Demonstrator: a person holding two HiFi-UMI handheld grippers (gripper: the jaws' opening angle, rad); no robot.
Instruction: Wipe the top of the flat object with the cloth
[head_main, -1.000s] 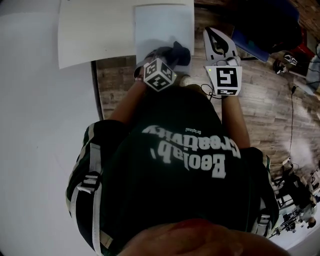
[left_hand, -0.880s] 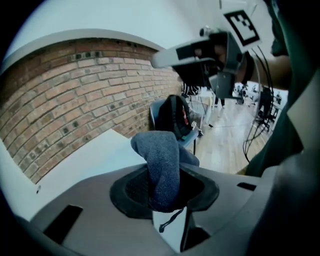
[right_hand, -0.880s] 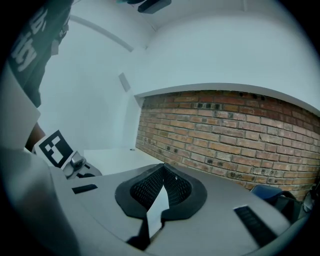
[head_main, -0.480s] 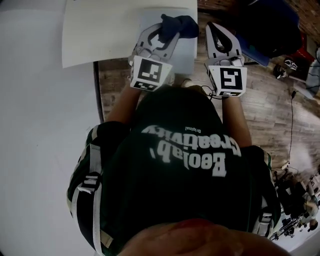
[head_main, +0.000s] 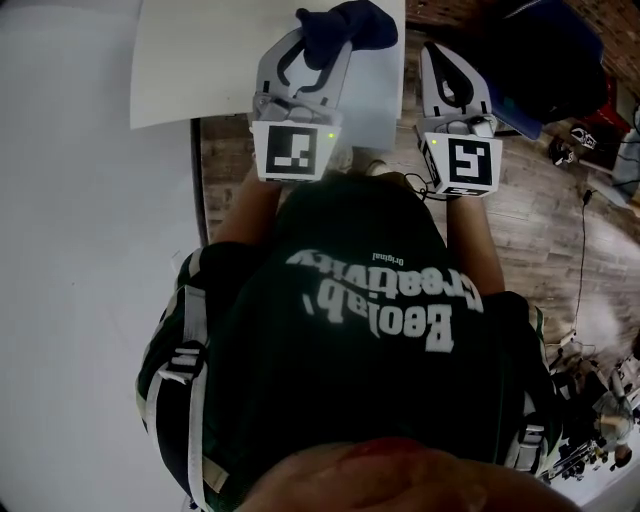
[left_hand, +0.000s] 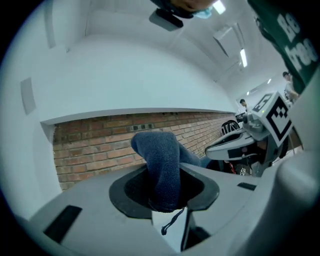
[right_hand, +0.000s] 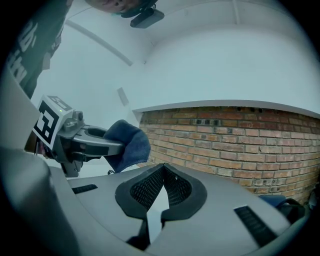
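Observation:
A dark blue cloth (head_main: 345, 25) is pinched in my left gripper (head_main: 318, 45), which is shut on it; in the left gripper view the cloth (left_hand: 162, 167) stands up between the jaws. In the head view it is held over the near end of the pale flat sheet (head_main: 378, 100) that lies on the white table (head_main: 200, 70). My right gripper (head_main: 440, 52) is beside it on the right, shut and holding nothing, its pads (right_hand: 150, 187) meeting at the tip. The right gripper view catches the left gripper (right_hand: 92, 142) and the cloth (right_hand: 127, 145). Both gripper cameras face a brick wall.
The table's near edge (head_main: 230, 117) runs just ahead of the person's body, with wood floor (head_main: 540, 220) to the right. A dark blue bulky object (head_main: 540, 60) sits right of the right gripper. A cable (head_main: 582, 250) trails across the floor. The brick wall (right_hand: 240, 135) stands ahead.
Both grippers have moved forward, away from the body. The left one has carried the cloth from the sheet's near edge further over the sheet. The right one has stayed shut.

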